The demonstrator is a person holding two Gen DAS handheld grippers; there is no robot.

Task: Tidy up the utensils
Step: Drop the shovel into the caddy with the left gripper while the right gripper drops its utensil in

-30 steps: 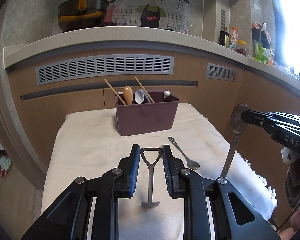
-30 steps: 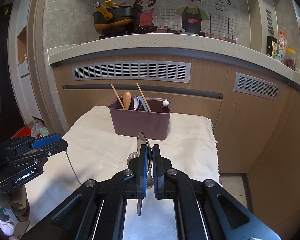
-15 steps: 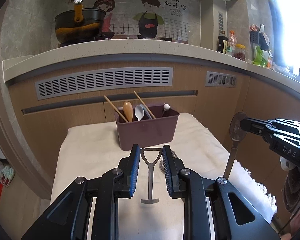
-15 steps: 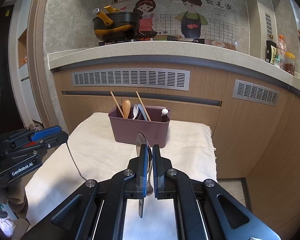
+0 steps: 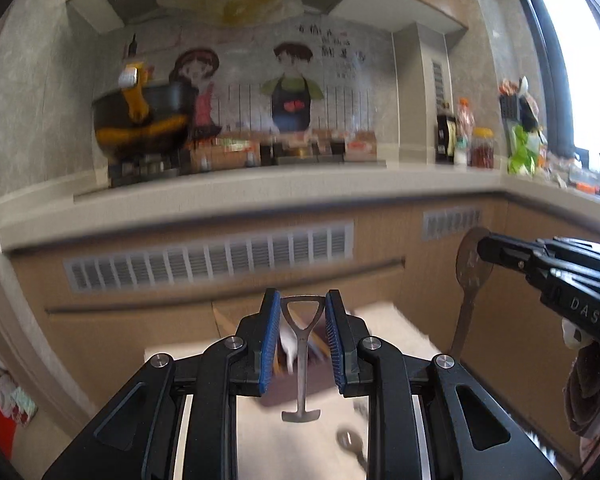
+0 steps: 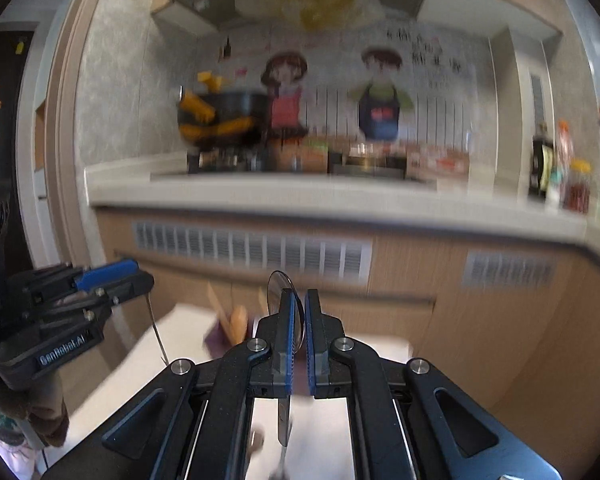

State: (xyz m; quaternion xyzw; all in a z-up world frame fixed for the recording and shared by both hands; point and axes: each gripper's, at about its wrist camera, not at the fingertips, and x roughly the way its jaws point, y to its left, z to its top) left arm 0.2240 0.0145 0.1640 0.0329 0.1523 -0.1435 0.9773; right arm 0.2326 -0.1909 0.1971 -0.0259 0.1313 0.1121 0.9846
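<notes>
My left gripper [image 5: 302, 304] is shut on a metal peeler [image 5: 301, 360], gripping its triangular head so the handle hangs down. My right gripper [image 6: 298, 300] is shut on a metal spoon [image 6: 281, 286], held edge-on by the bowl with the handle hanging down; the spoon also shows in the left wrist view [image 5: 471, 276]. Both grippers are raised well above the maroon utensil holder [image 5: 296, 380], which is blurred and mostly hidden behind the left fingers. In the right wrist view only its left part [image 6: 214, 336] with a wooden spoon [image 6: 238, 320] shows.
The holder stands on a white cloth-covered table [image 6: 168, 340] in front of a wooden counter [image 5: 220, 264]. A loose spoon [image 5: 350, 442] lies on the cloth. A pot [image 5: 140, 124] and bottles [image 5: 466, 140] sit on the countertop.
Both grippers have lifted and tilted up with their utensils, so the holder and table have dropped low in both views. The views are motion-blurred.
</notes>
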